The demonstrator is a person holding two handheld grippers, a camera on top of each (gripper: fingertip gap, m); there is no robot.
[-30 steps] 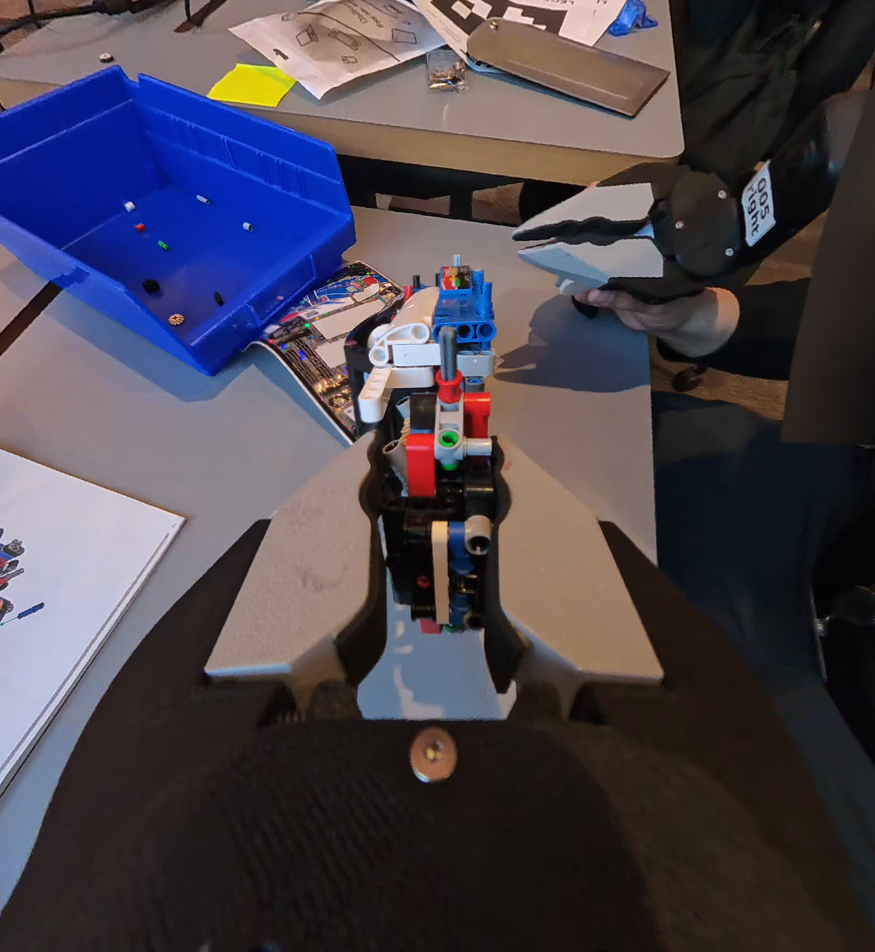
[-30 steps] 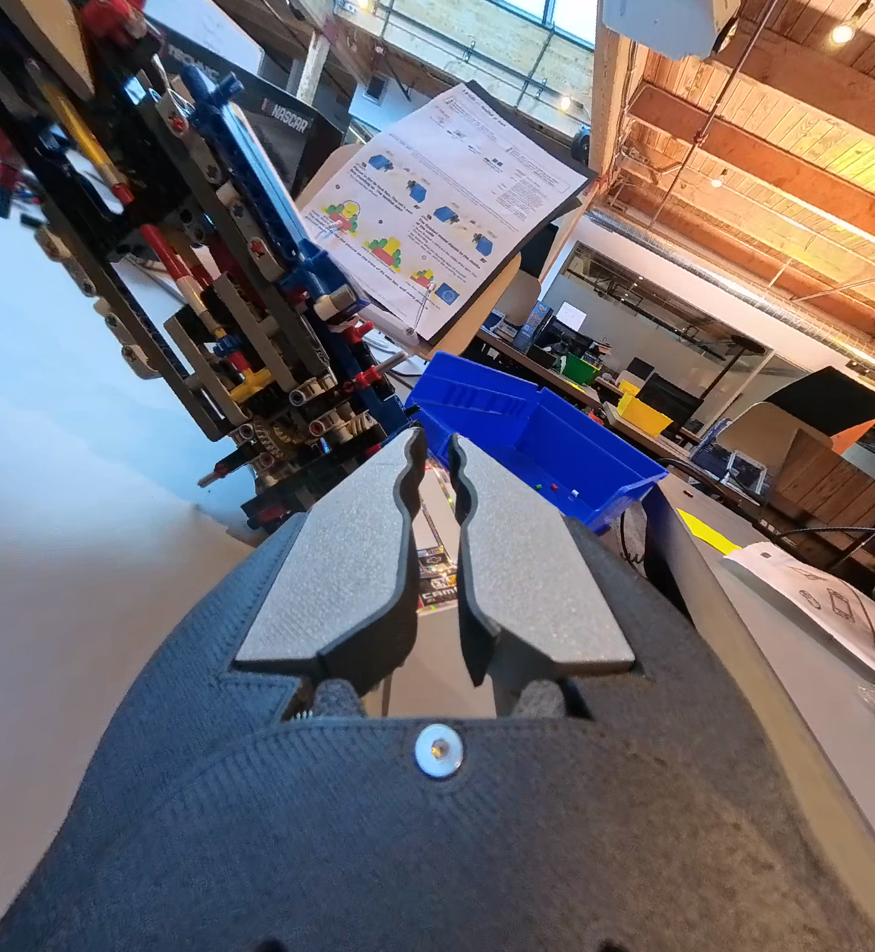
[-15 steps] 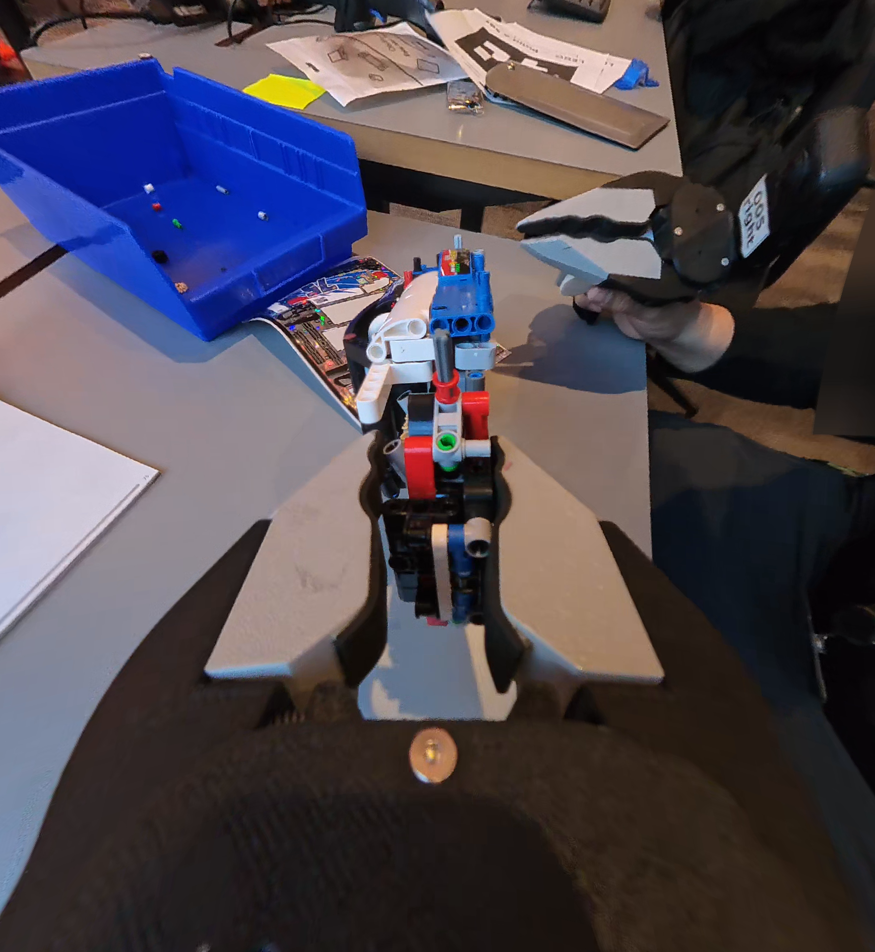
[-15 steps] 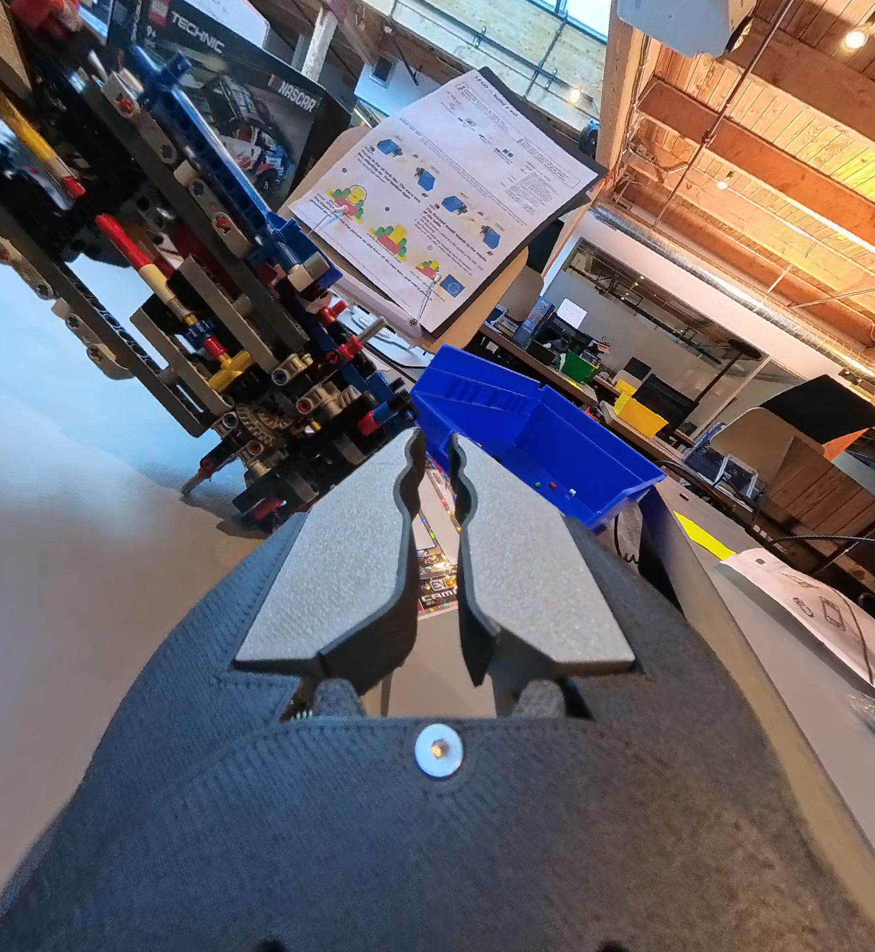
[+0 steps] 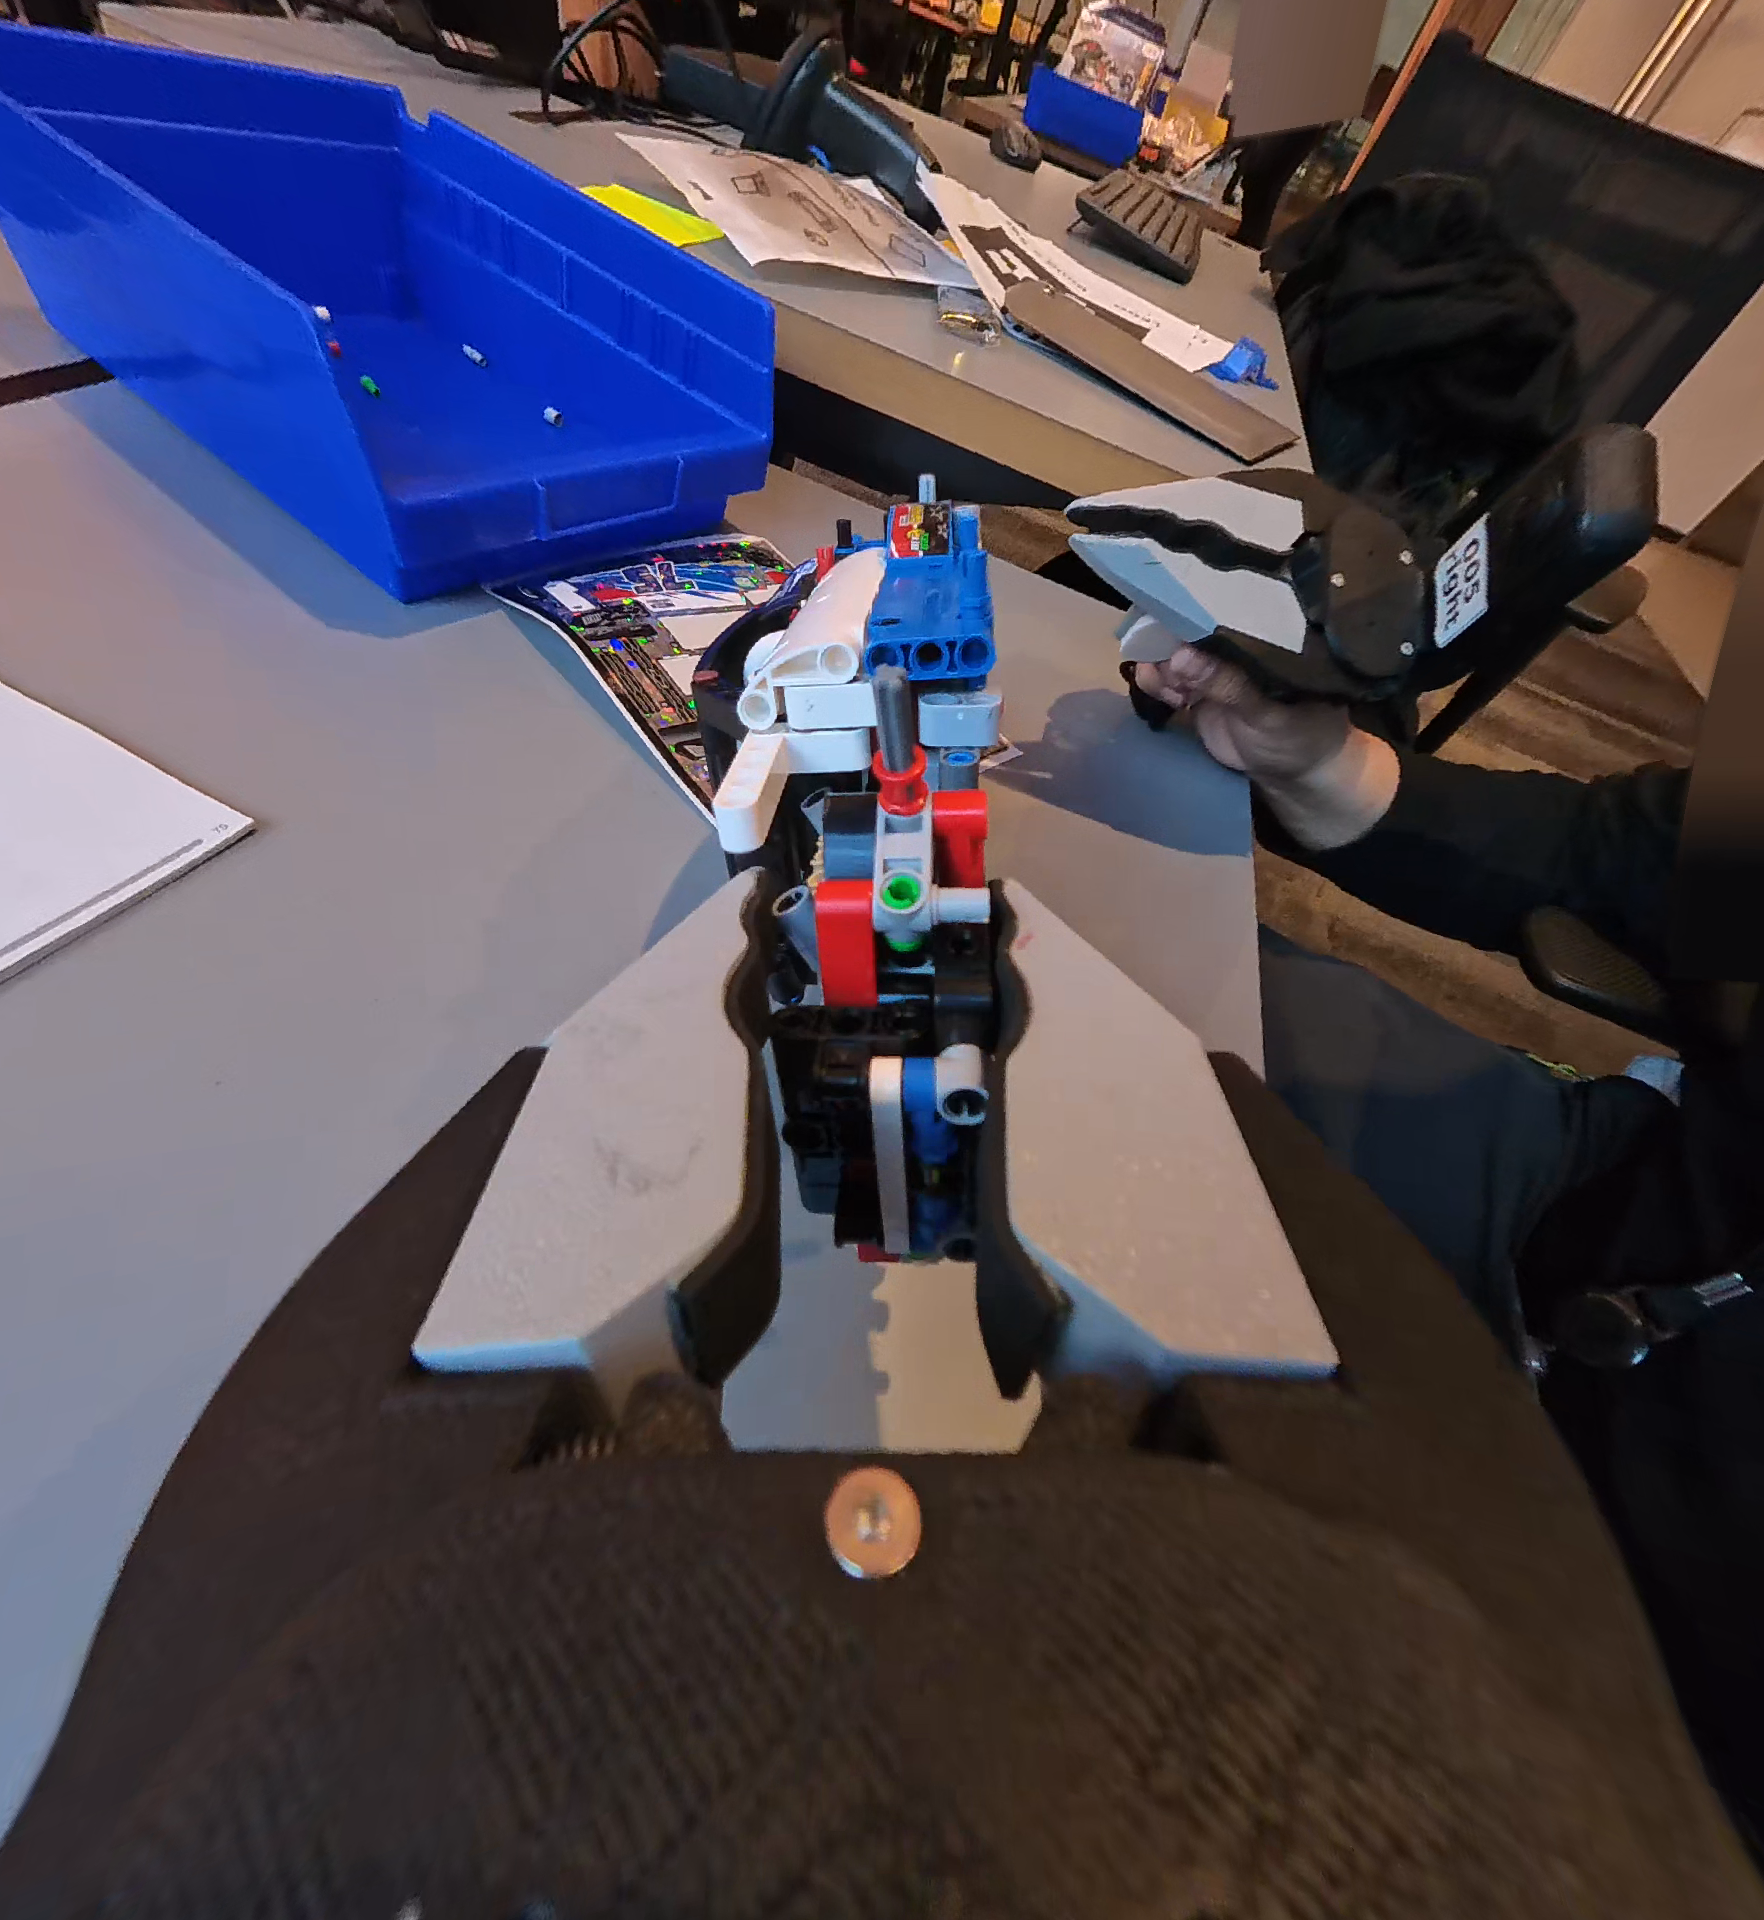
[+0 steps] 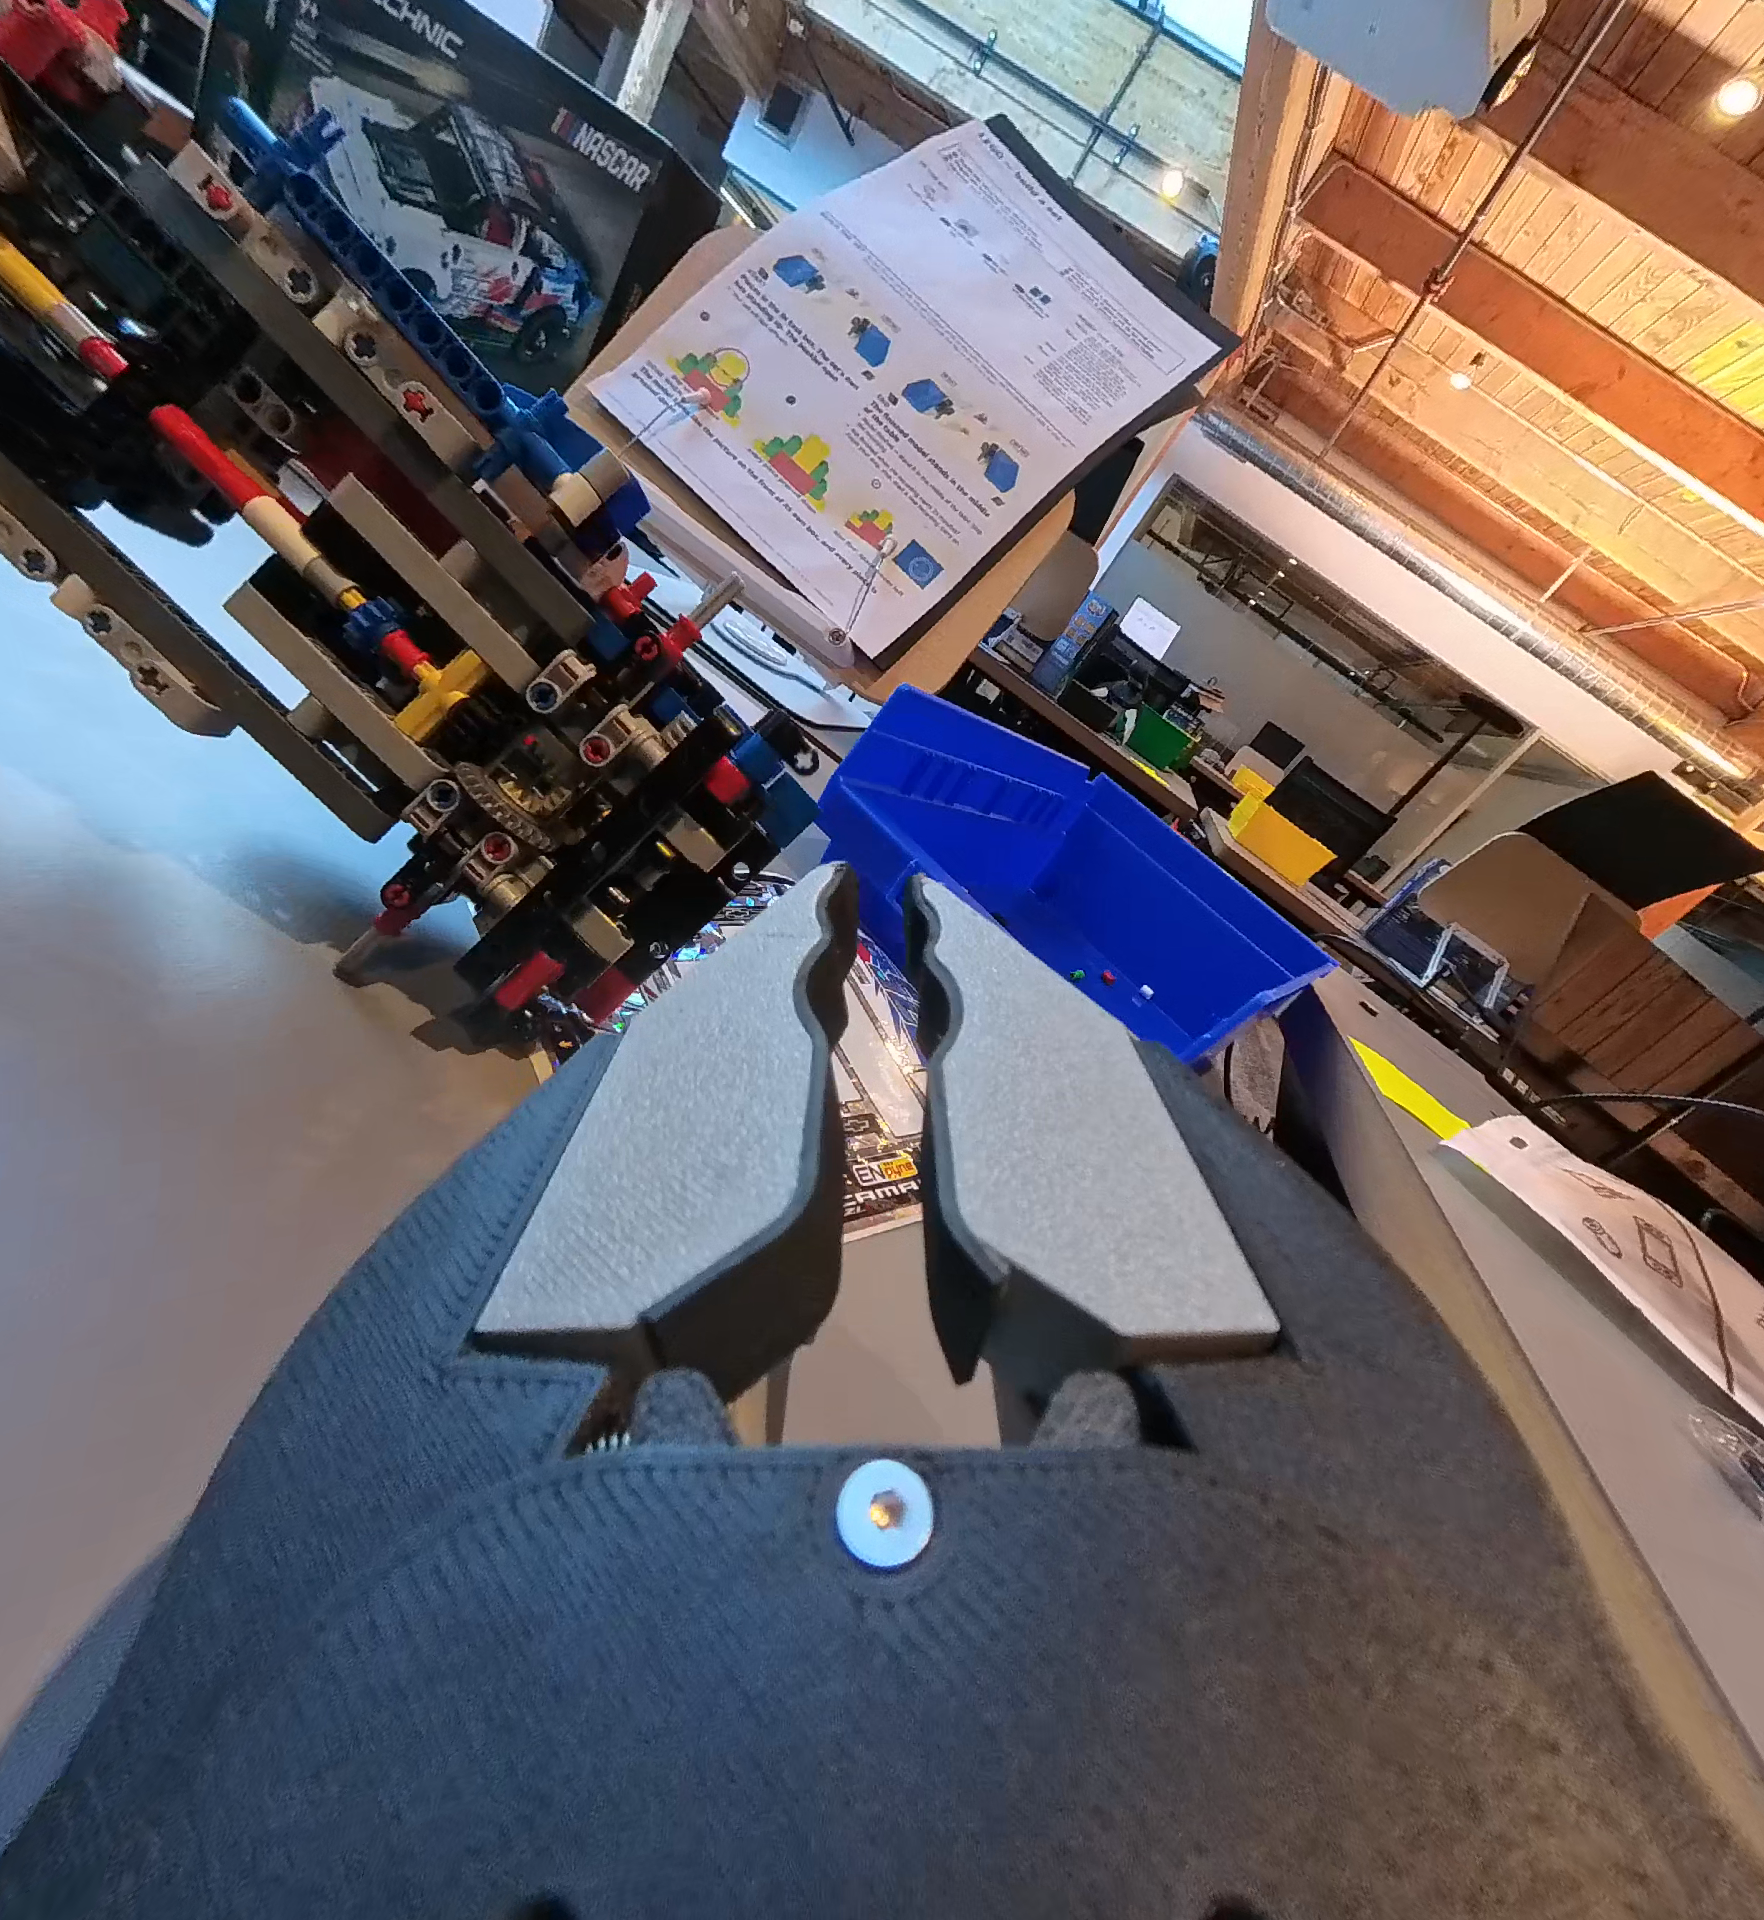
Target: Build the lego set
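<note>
On the grey table (image 5: 358,935), left to right as the left wrist view has it:

Booklet (image 5: 16,831), white, at the left edge, lying flat.

Bin (image 5: 566,416), blue, far left; a few tiny loose parts lie on its floor, white, red and green among them. Too small to tell their kinds.

Sticker sheet (image 5: 639,634), glossy, partly under the bin's front corner and running beneath the model's far end.

Model (image 5: 888,831), a part-built car frame of black, red, white and blue beams, centre. Left gripper (image 5: 873,935) is closed on its near end, jaws pressing either side of the black and red section; the far end seems to touch down on the sticker sheet, seen from the right wrist view.

Right gripper (image 5: 1096,530), to the right of the model and apart from it, held at the table's edge. Its jaws stand nearly together with a narrow gap, and nothing is between them. Its own view shows the model's underside (image 6: 504,727), gears and axles exposed, and the bin (image 6: 1054,894) beyond.

Step in hand, as judged: the model is braced for the next piece, and no piece is yet picked up.

Next move calls for: the right gripper to reach across the model to the bin, open a little wider, and pinch one small part by its sides. The parts are tiny and may well skid on the smooth floor.
</note>
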